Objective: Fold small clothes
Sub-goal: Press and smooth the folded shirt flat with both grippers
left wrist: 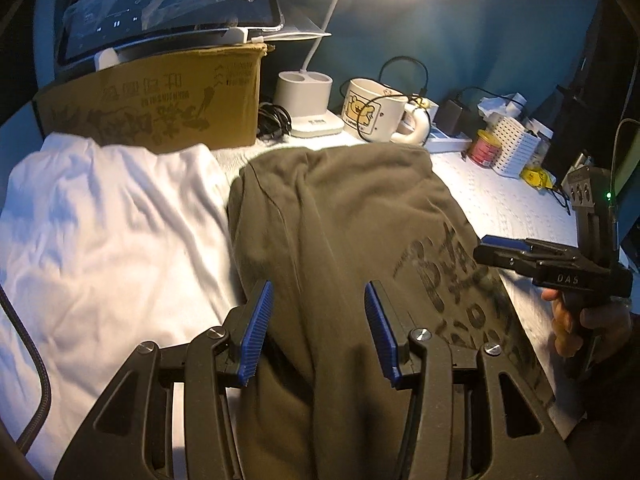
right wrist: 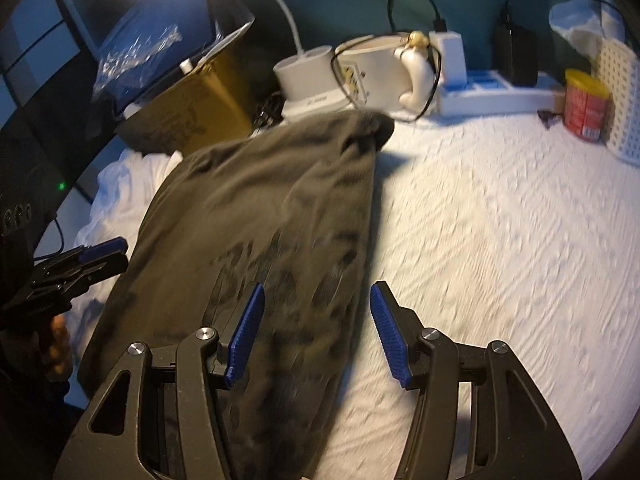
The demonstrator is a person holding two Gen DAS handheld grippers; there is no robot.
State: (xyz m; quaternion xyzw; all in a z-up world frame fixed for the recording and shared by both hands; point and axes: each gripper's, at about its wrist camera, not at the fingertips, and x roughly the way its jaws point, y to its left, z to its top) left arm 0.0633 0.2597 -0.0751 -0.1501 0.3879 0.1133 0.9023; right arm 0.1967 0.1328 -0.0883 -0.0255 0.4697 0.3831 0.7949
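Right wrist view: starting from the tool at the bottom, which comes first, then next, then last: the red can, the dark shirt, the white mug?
1. dark shirt, right under the right tool, slightly to its left.
2. white mug, at the back, beyond the shirt's far end.
3. red can, far back right, beside a white perforated basket.

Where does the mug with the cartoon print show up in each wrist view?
Left wrist view: the mug stands upper centre-right, behind the olive shirt.
Right wrist view: mug at top centre, beyond the shirt's far end.
Shared landmark: the white lamp base just left of it.
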